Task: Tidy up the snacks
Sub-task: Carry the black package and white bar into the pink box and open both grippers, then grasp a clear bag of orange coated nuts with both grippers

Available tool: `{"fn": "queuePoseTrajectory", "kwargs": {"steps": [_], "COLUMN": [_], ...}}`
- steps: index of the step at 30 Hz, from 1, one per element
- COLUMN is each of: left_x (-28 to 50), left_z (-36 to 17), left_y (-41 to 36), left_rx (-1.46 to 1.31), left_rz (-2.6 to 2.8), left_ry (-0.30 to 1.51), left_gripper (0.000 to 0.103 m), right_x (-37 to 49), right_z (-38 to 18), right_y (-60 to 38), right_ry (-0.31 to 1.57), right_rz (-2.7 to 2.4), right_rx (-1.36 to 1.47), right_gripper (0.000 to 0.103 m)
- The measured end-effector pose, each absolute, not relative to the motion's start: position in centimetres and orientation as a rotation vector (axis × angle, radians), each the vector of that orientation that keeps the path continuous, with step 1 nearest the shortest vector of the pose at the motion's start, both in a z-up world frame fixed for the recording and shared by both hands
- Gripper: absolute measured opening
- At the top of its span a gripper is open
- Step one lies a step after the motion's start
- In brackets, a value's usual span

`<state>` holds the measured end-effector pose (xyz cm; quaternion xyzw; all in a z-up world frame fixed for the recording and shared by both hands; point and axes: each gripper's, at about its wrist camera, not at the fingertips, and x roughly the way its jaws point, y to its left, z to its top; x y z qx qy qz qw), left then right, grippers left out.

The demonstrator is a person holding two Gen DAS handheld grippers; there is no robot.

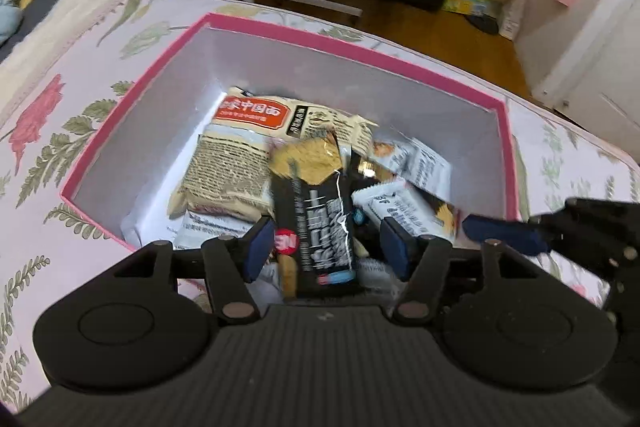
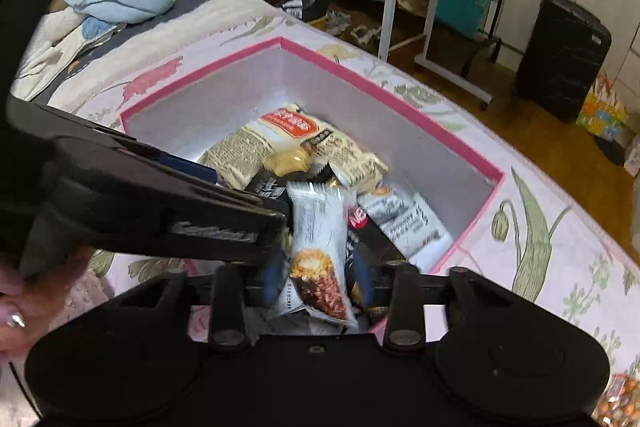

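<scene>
You're holding both claws over the pink box [image 1: 505, 131] w/ pads apart: left claw [image 1: 328, 247] straddling a black pack [image 1: 320, 227], right claw [image 2: 318, 277] prob. releasing a white bar [image 2: 320, 247].

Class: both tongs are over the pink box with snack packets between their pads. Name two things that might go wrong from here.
1. The black packet hangs loose between the open left tongs, so it may land tilted on the pile.
2. The right tongs work close beside the left, above the pink box; they may collide.
</scene>
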<state>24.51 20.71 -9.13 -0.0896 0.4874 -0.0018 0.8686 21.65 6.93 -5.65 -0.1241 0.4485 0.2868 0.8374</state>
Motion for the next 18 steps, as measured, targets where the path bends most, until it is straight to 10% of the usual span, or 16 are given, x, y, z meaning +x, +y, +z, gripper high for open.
{"fn": "queuePoseTrajectory", "kwargs": {"steps": [18], "left_x": [17.7], "left_z": [-0.5], "left_y": [17.0], "left_rx": [-0.079], "left_rz": [-0.29], "left_ry": [0.979], "left_gripper": [0.065], "right_x": [12.5], "right_z": [4.0], "right_y": [-7.3], "right_ry": [0.82], "right_rz": [0.39], "right_rx": [-0.057], "right_gripper": [0.059]}}
